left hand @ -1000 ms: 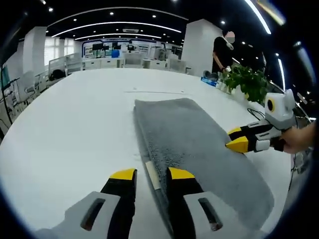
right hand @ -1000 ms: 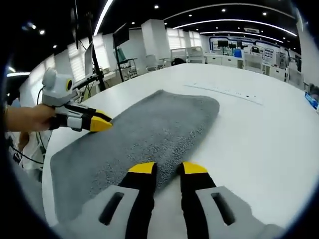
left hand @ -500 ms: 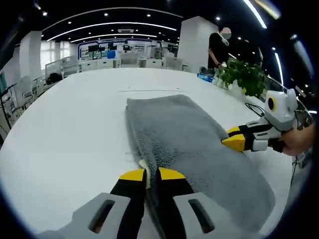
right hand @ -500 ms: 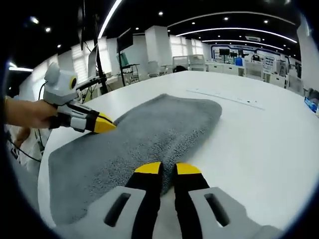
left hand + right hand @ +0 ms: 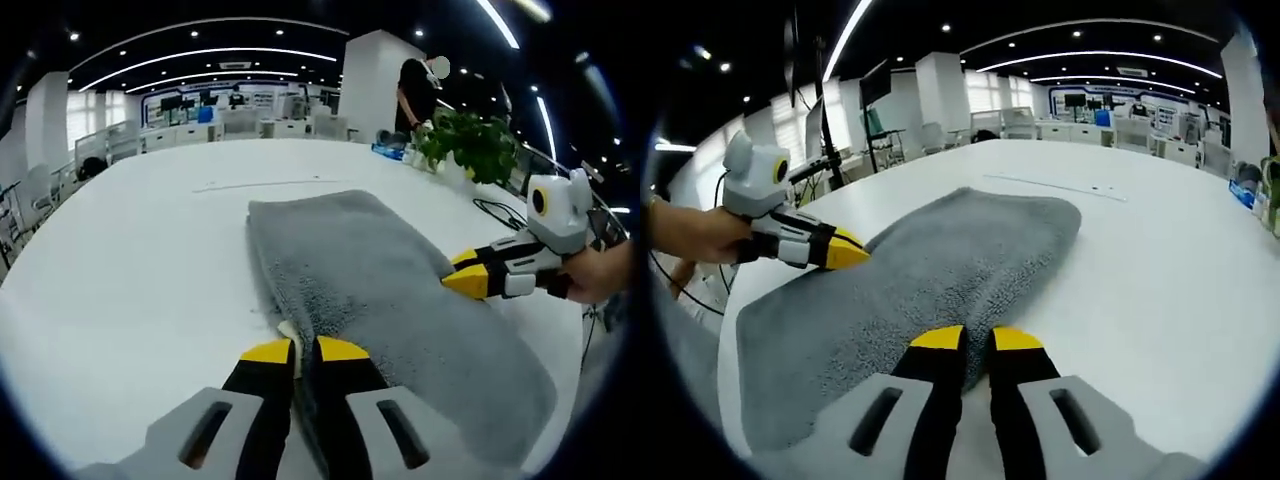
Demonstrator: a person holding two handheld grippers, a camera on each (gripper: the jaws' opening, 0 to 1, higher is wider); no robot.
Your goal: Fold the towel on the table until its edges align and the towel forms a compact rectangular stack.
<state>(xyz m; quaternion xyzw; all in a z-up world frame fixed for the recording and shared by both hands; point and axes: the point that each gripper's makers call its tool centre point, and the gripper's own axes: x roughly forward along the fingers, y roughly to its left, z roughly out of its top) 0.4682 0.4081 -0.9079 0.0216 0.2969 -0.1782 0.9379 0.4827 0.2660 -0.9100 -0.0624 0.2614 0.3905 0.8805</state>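
You've got the left gripper [image 5: 295, 350] pinched down on the long edge of the grey terry towel [image 5: 380, 290], yellow tips closed together with the pile and a pale sewn-in label [image 5: 288, 332] caught between them, and that reads as your anchor for the fold: one side gripped so the cloth can lift as a sheet rather than bunch. The towel itself lies flat and lengthwise on the big round white table [image 5: 130, 260], its far end rounded off toward the table's middle, its near end running back toward the table's edge by you. Across the cloth, the right gripper [image 5: 975, 340] sits on the opposite long edge, tips drawn nearly together over the fabric; from its own view the towel's edge runs right under the jaws, so I'd call it clamped on the towel too, though the fabric inside the pinch is hard to make out. Holding both long sides roughly level with each other makes sense if you mean to carry one half over the other with the edges matched. No fold is made yet by the look of it: the towel is still one long layer. Off by the table's far right edge there's a leafy green potted plant [image 5: 470, 150], well clear of the cloth.
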